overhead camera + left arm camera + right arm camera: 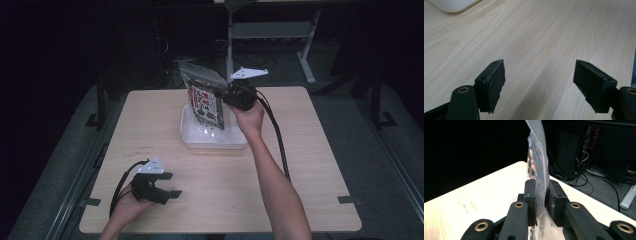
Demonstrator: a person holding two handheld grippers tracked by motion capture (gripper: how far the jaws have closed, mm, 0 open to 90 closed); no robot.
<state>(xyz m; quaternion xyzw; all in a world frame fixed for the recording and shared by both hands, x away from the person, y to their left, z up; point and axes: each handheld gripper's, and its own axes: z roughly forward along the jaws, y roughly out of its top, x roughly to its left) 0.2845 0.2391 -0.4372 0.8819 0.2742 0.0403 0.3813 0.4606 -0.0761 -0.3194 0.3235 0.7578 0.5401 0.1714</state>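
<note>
Holding: I have the snack pouch (205,102) pinched upright in my right claw (227,96), its lower end hanging into the white tray (192,139) near the far middle of the surface (300,165).
Pouch: a clear bag with a dark printed front, tall and slightly tilted; in the right gripper view its film (539,165) rises straight up between the pads.
Right claw: clamped on the pouch's edge, jaws close together with only the thin plastic between them (541,200).
Step in hand, as I judge it: setting the pouch down into the tray.
Doing it well: I would lower slowly and keep the bag clear of the tray wall, then lay it flat before letting go, so it does not flop over the rim.
Risk: the film is slick and limp; a grip this near the edge could slip if I twist the wrist.
Left claw (167,185): jaws wide apart, holding nothing, parked low over bare wood (539,50) near my side, well apart from the tray.
</note>
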